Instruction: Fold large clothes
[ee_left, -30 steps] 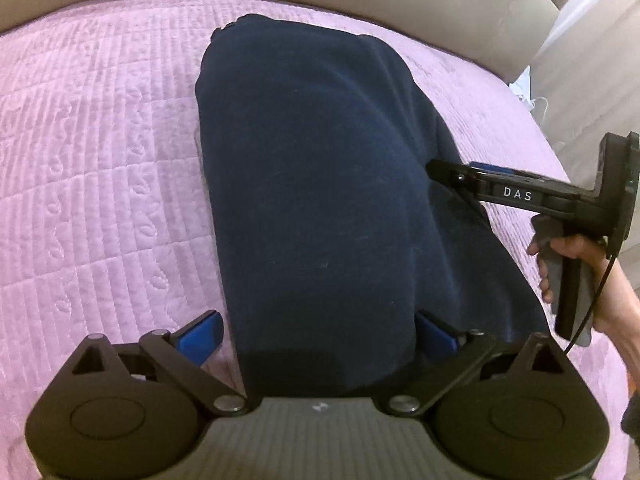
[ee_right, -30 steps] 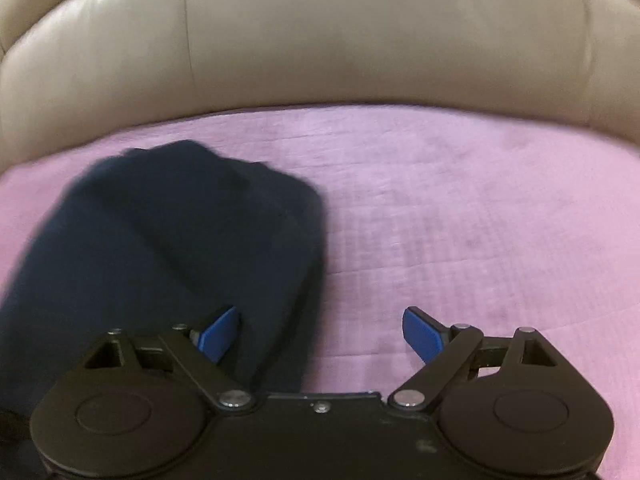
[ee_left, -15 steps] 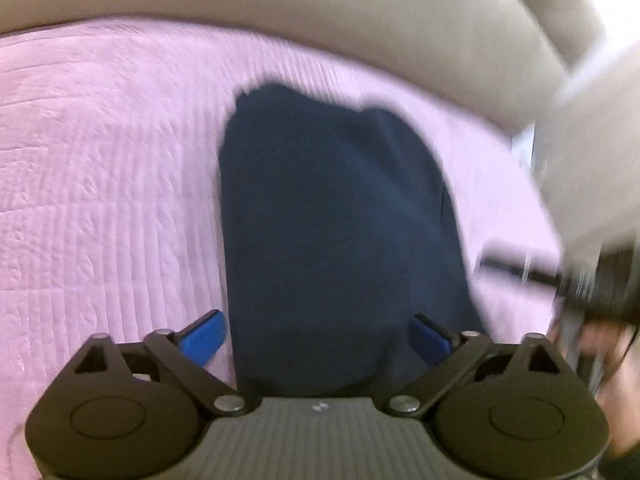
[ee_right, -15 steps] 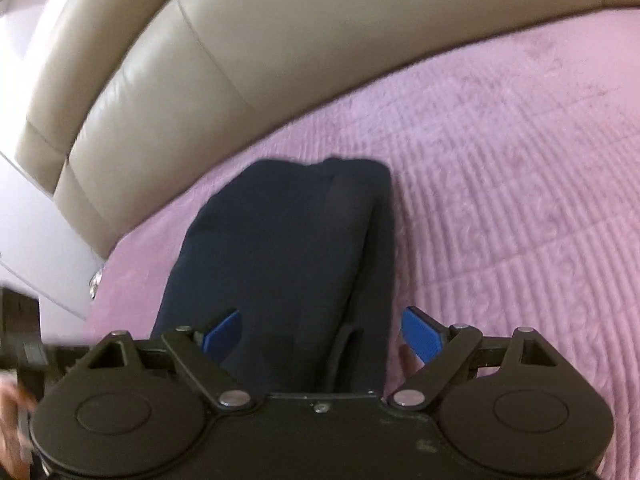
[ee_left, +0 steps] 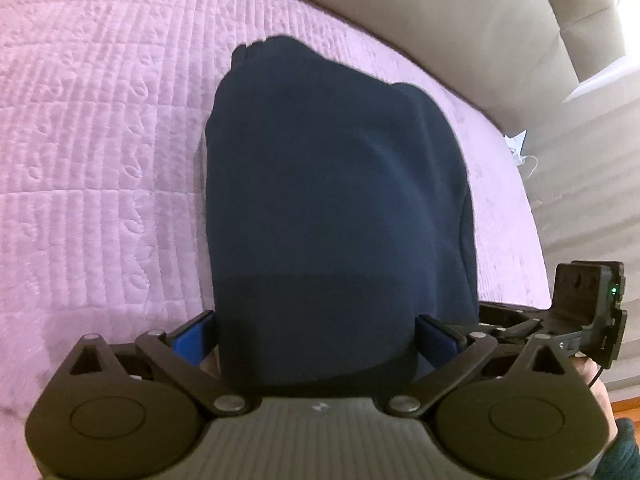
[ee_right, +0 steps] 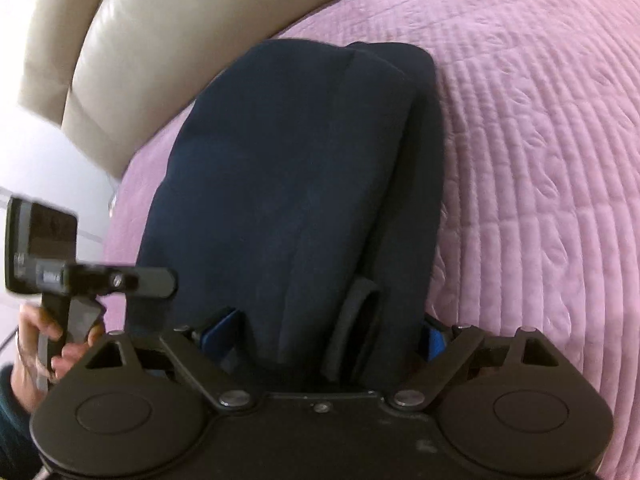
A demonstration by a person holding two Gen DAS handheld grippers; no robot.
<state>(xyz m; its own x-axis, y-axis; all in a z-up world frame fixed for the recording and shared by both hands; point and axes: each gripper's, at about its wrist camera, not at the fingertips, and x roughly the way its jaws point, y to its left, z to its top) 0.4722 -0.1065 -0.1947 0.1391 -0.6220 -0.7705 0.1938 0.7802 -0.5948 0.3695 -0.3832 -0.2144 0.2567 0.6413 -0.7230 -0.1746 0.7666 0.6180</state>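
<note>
One pink quilted bedspread (ee_left: 100, 152) covered the bed, with a beige padded headboard (ee_left: 460, 12) behind. One navy garment (ee_left: 332, 208), folded into a long strip, lay on it, its long axis running from both claws toward the headboard. The left gripper (ee_left: 316, 334) and right gripper (ee_right: 332, 334) each stood wide, straddling the strip's near end, equally close; contact with the cloth seemed likely but was unclear.
</note>
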